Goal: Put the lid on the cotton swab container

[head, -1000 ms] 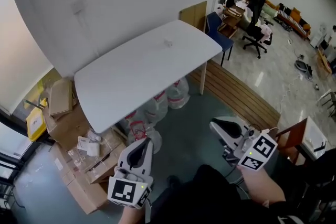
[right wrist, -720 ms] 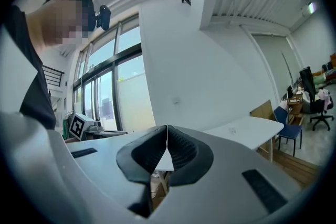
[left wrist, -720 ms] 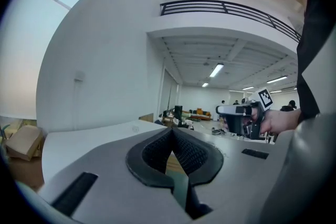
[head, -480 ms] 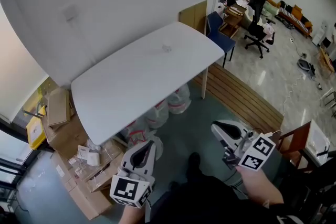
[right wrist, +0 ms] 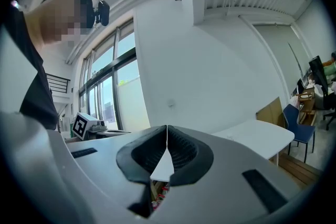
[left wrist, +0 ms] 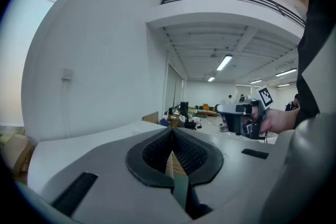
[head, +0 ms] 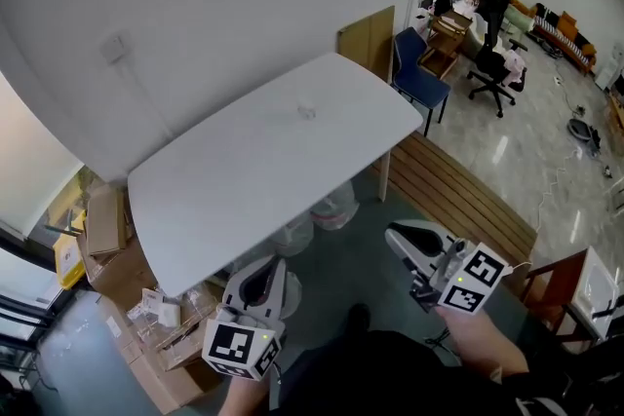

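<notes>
Nothing looks begun. The left hand-held gripper (head: 261, 268) and right hand-held gripper (head: 402, 235) are both closed tight and empty, well short of the desk (head: 224, 180). A small pale object (head: 306, 111) (presumably the container, too small to tell) sits far ahead of both, so all the capping remains.

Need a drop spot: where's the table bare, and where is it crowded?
Table is nearly all bare: only one small clear item near the far edge, so both ends and the near edge are free. Crowded spots are below: bags under the table and boxes on the floor at its left end.
</notes>
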Demonstrator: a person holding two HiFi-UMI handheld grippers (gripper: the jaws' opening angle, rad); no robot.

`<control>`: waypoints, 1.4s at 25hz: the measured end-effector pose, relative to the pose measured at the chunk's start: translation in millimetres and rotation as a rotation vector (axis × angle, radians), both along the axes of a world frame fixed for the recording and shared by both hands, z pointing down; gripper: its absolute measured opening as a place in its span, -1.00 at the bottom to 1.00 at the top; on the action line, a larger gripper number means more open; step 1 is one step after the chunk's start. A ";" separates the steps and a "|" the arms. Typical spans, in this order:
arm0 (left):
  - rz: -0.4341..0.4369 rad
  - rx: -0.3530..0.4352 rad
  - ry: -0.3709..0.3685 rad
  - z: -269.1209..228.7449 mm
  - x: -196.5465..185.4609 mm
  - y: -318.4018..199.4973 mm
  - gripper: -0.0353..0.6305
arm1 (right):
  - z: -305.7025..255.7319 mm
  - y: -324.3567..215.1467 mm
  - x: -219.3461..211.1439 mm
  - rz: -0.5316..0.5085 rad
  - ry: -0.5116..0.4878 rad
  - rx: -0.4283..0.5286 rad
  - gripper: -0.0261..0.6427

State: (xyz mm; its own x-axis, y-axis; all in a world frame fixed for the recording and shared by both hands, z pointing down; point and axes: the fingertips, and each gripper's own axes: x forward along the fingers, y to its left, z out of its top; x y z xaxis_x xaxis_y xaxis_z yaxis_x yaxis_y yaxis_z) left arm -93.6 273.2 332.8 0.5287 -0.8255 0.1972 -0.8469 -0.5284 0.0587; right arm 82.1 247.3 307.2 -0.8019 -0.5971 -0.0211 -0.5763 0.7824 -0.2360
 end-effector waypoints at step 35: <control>0.082 -0.022 0.013 21.9 27.8 -310.1 -0.86 | 30.0 -273.3 -50.1 -0.074 0.125 -0.013 -0.88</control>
State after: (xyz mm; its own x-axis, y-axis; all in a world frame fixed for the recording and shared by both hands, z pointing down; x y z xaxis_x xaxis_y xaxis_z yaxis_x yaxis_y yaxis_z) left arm -65.7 -37.0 354.7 0.5968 -0.7751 0.2074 -0.8002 -0.5941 0.0821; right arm 32.0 -26.0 337.1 -0.8395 -0.5359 0.0895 -0.5429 0.8211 -0.1763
